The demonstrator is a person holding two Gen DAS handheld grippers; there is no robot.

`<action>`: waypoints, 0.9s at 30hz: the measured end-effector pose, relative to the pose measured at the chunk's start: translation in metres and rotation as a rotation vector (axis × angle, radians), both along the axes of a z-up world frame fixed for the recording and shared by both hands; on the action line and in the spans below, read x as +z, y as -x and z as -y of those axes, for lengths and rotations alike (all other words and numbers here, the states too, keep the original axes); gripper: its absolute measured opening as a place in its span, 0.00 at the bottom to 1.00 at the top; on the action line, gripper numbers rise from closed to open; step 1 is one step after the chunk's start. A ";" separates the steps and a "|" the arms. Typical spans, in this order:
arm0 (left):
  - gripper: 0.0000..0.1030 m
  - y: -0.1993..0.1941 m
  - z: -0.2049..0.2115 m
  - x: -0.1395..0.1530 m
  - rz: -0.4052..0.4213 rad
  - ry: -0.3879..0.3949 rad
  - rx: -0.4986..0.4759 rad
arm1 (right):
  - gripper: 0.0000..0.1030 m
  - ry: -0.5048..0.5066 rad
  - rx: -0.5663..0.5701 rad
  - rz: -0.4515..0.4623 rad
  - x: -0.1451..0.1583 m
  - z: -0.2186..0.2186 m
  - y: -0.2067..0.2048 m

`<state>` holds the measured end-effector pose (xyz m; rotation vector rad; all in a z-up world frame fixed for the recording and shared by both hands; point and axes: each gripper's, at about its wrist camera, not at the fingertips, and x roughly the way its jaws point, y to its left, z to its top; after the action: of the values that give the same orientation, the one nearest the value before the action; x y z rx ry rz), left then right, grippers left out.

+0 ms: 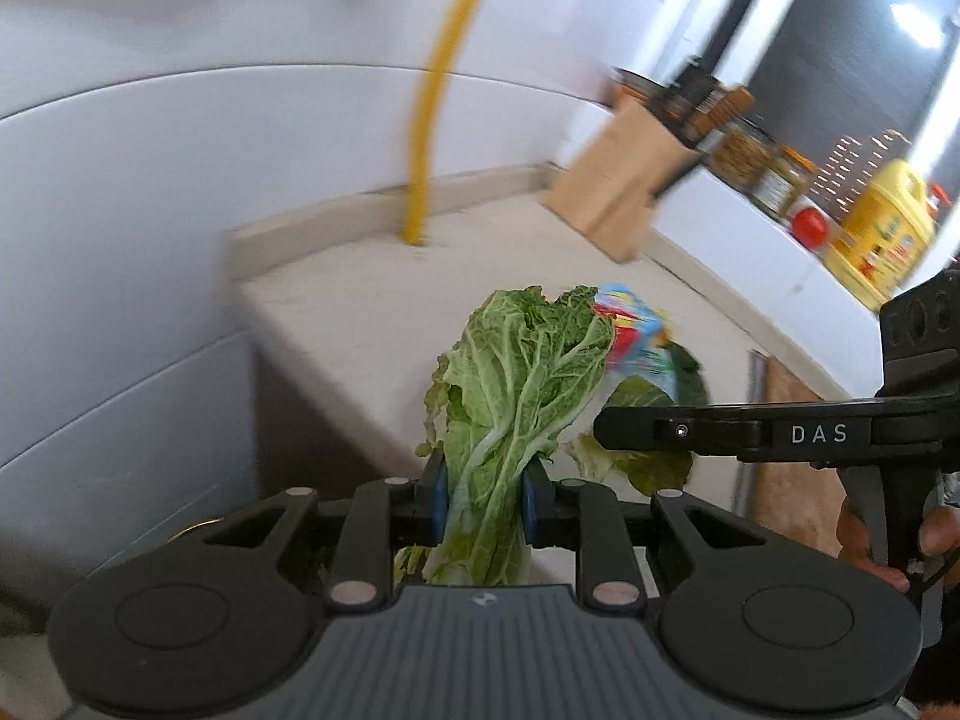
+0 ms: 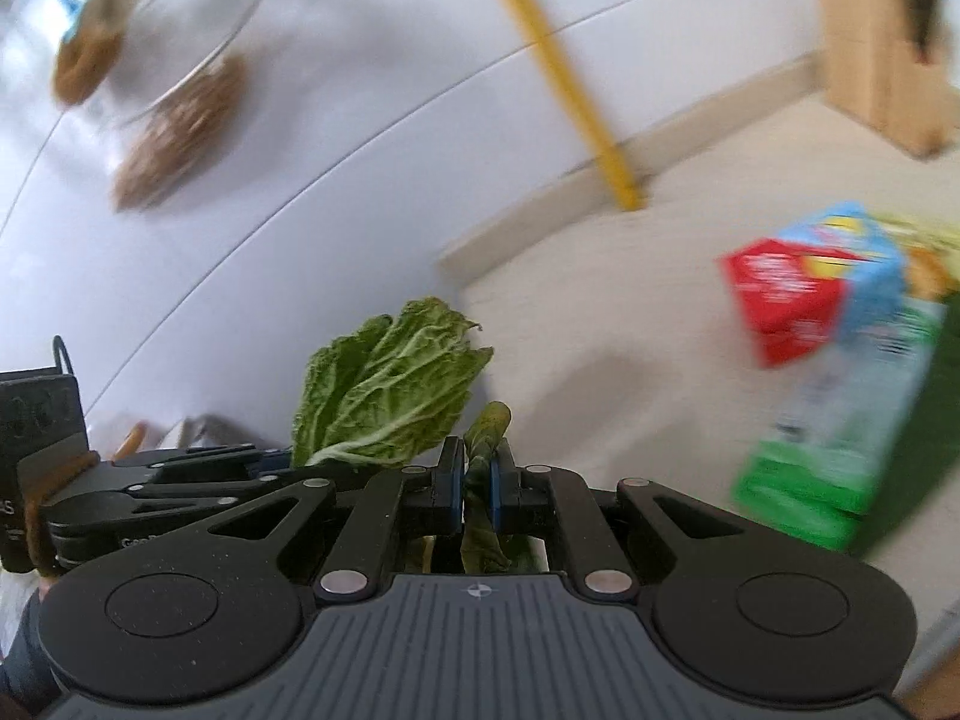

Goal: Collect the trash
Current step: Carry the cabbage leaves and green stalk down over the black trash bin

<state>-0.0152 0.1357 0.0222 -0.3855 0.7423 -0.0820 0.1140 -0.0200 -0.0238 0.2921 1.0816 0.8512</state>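
Up close, the left gripper (image 1: 485,495) pinches a large green cabbage leaf (image 1: 516,384) between its blue-padded fingers (image 1: 440,501), the leaf standing up past the tips and held off the beige countertop (image 1: 360,306). Meanwhile the right gripper (image 2: 477,483) is pressed onto a thinner, darker strip of leaf (image 2: 483,468), which pokes up between the pads and hangs below them. From the left wrist view, the right tool's side arm crosses the frame with the white letters "DAS" readable on it. A colourful carton (image 2: 840,360), red, blue and green, lies tilted on the countertop to the right of both tools; its printing is too blurred to read. More leaves (image 1: 648,462) sit on the counter near it. Behind stand a wooden knife block (image 1: 618,186), a yellow pole (image 1: 432,114) rising from the counter's back edge, several jars and a yellow oil bottle (image 1: 882,234) whose label is unreadable.
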 end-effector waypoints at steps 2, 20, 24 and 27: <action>0.19 0.014 -0.012 -0.002 -0.007 -0.013 0.048 | 0.12 -0.011 0.044 0.000 -0.001 -0.021 0.003; 0.19 0.064 -0.081 -0.044 -0.100 -0.041 0.315 | 0.12 0.013 0.224 -0.034 -0.022 -0.130 0.029; 0.19 0.058 -0.083 -0.054 -0.121 -0.046 0.328 | 0.12 0.038 0.215 -0.042 -0.031 -0.135 0.030; 0.19 0.053 -0.082 -0.059 -0.138 -0.059 0.321 | 0.12 0.053 0.207 -0.045 -0.036 -0.139 0.032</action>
<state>-0.0681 0.2174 -0.0370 -0.4531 0.8081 0.2703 0.0821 0.1194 -0.0599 0.1566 1.1884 1.0023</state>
